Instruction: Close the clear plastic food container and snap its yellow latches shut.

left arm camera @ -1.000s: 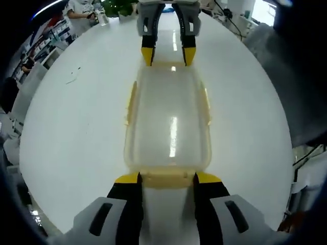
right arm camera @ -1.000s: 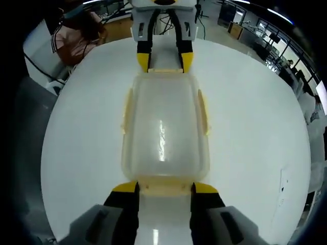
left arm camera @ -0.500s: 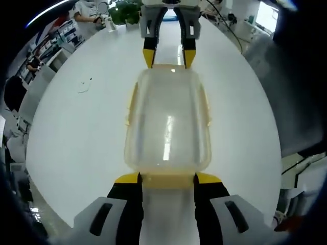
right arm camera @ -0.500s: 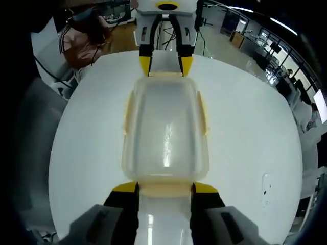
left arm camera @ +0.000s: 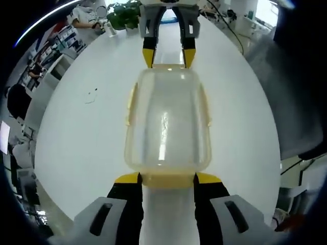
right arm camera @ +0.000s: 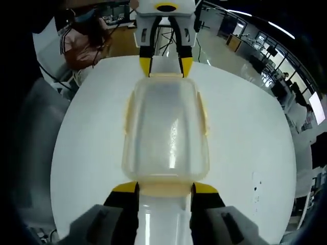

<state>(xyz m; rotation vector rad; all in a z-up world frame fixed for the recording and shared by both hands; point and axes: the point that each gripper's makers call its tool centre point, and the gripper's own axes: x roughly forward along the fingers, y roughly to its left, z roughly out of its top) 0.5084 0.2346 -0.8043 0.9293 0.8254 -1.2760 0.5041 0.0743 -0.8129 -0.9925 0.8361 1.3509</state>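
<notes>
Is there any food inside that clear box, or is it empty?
Empty, as far as the left gripper view shows: through the clear plastic food container only the white table and light glare show, with no food inside.

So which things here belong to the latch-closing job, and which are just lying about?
Job:
- clear container
- yellow end latch
- left tongs
- right tongs

Lying about:
- white table
- small scrap on it
- potted plant

Left gripper view and right gripper view face each other, looking steeply down from close up. Both share the container on the white table between them.
</notes>
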